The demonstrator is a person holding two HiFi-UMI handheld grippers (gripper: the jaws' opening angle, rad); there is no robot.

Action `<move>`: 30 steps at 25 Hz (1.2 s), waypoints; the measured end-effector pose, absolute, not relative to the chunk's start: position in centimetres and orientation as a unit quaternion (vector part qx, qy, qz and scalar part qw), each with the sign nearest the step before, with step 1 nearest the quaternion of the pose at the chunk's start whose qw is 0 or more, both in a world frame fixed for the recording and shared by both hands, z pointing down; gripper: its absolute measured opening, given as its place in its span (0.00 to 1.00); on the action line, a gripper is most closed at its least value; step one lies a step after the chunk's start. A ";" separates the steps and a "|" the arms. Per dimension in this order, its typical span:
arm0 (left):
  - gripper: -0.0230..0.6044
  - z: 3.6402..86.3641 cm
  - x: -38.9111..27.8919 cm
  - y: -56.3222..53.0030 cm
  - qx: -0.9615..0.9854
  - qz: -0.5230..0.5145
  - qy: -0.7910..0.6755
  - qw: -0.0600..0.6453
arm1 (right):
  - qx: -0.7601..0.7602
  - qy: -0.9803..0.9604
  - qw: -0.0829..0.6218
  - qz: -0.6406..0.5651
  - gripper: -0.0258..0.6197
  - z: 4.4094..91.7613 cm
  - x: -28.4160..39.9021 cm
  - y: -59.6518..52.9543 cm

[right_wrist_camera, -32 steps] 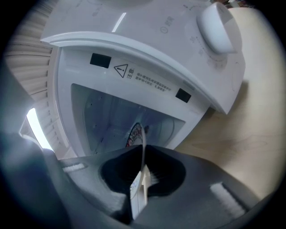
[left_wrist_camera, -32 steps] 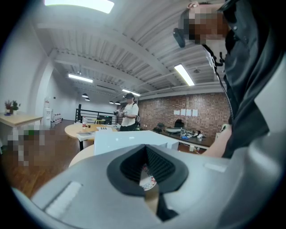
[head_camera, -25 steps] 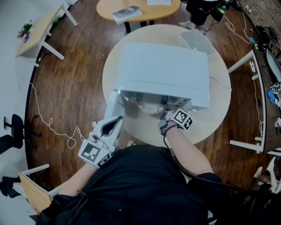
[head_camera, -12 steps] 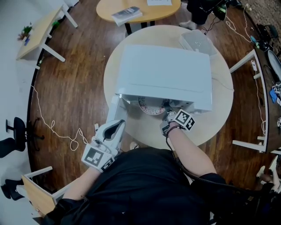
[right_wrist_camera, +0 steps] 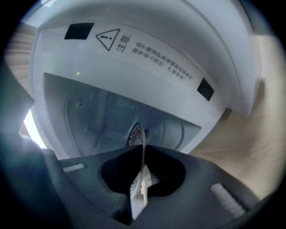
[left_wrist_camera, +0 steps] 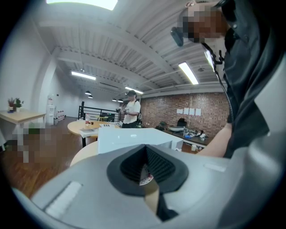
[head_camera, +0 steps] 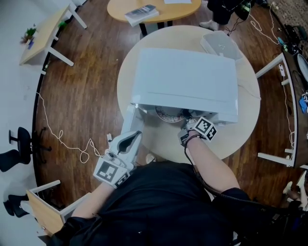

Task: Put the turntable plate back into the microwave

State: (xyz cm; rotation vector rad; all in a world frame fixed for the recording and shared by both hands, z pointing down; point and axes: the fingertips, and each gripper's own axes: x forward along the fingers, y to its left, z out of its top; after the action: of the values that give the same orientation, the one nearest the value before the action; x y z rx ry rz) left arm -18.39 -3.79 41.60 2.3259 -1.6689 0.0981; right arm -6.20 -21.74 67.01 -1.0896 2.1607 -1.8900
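The white microwave (head_camera: 185, 79) stands on a round table (head_camera: 231, 139) with its door (head_camera: 129, 122) swung open to the left. The turntable plate (head_camera: 168, 115), glass with a red printed pattern, lies partly inside the cavity mouth. My right gripper (head_camera: 188, 126) is shut on the plate's near rim. In the right gripper view the plate (right_wrist_camera: 144, 147) runs edge-on between the jaws of the right gripper (right_wrist_camera: 142, 188) into the cavity (right_wrist_camera: 103, 116). My left gripper (head_camera: 136, 135) hangs shut and empty just short of the door's outer end, and from it I see the microwave (left_wrist_camera: 129, 138) ahead.
A white box (head_camera: 220, 43) sits on the table behind the microwave. Further back is another round table (head_camera: 154, 14) with a book on it. A cable (head_camera: 62, 139) trails over the wooden floor at left. A person (left_wrist_camera: 131, 109) stands in the background.
Less of the plate shows under the microwave's front edge than a second ago; it has gone slightly deeper with my right gripper. My left gripper has stayed put.
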 end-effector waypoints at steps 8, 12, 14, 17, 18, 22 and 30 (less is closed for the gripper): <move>0.05 41.8 -19.0 -3.9 0.800 0.035 -0.581 0.143 | -0.361 0.701 0.039 -0.614 0.07 67.1 -6.8 -22.6; 0.05 41.9 -18.8 -3.9 0.800 0.034 -0.580 0.149 | -0.365 0.701 0.038 -0.612 0.07 67.1 -6.7 -22.8; 0.05 42.0 -18.9 -4.0 0.800 0.034 -0.580 0.153 | -0.368 0.698 0.041 -0.612 0.07 67.2 -6.8 -23.1; 0.05 42.2 -19.1 -4.3 0.800 0.034 -0.579 0.153 | -0.373 0.695 0.045 -0.613 0.07 67.3 -7.1 -23.6; 0.05 42.3 -19.1 -4.3 0.801 0.035 -0.578 0.154 | -0.374 0.695 0.045 -0.613 0.07 67.3 -7.1 -23.7; 0.05 42.4 -19.0 -4.3 0.800 0.034 -0.578 0.157 | -0.380 0.692 0.050 -0.612 0.07 67.1 -7.2 -24.2; 0.05 42.3 -18.9 -4.7 0.802 0.032 -0.576 0.153 | -0.391 0.682 0.062 -0.615 0.07 67.1 -7.5 -25.1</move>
State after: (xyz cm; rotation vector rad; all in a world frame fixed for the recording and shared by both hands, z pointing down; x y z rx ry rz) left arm -18.93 -4.74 42.28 2.3010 -1.6516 0.0910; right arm -7.48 -25.09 67.09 -1.1825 2.0627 -1.8583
